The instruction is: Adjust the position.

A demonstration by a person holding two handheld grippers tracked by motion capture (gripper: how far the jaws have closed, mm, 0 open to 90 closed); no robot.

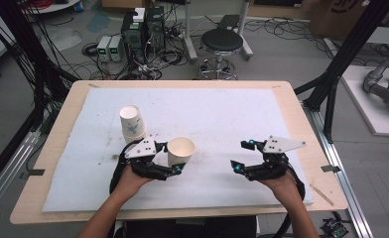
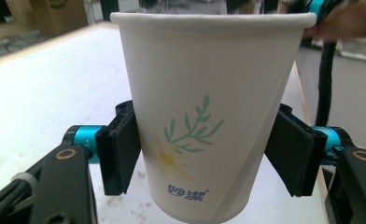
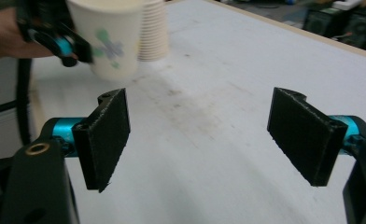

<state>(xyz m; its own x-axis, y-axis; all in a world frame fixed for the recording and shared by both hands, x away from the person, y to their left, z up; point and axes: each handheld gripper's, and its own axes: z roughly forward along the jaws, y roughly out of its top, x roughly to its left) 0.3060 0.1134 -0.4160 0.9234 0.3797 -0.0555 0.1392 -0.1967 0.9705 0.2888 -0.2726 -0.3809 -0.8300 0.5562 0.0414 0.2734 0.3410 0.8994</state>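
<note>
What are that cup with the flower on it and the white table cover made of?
The cup looks like matte white paper: rolled rim, a slanting side seam, printed daisy and sprig. The table cover seems a soft white foam or felt sheet, dull and smudged with dark marks, lying on a pale wooden board; which exactly is unclear.

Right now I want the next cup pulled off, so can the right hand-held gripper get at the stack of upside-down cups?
Probably yes. The right hand-held gripper is open and empty, with bare mat ahead. The stack stands far across, beyond the cup between the left hand-held gripper's jaws, which partly blocks a straight path.
</note>
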